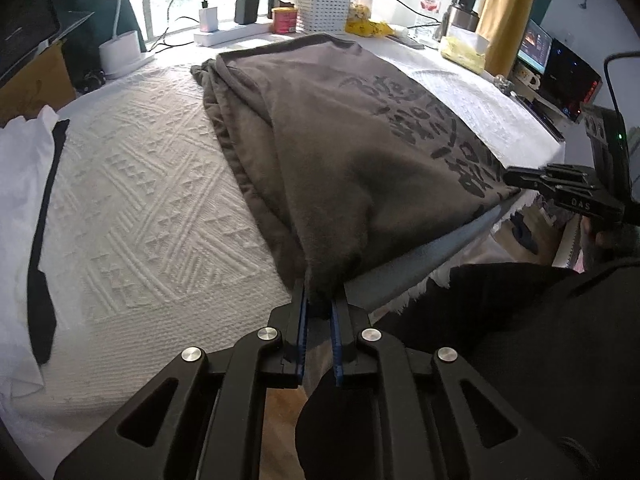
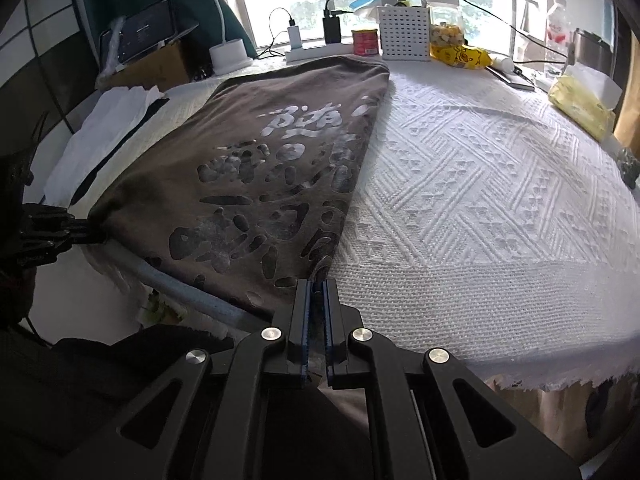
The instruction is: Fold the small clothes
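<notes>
Left tool (image 1: 320, 300) and right tool (image 2: 317, 286) each clamped on shirt (image 1: 340, 128) corners — near table edge (image 1: 420, 256), bare tablecloth (image 2: 480, 184) beside.

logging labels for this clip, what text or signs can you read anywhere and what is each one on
"DAS": white letters on the right gripper.
Large dark print on the brown shirt: stylised characters, not readable.
Red can label: too small.
Monitor screen: blurred.
</notes>
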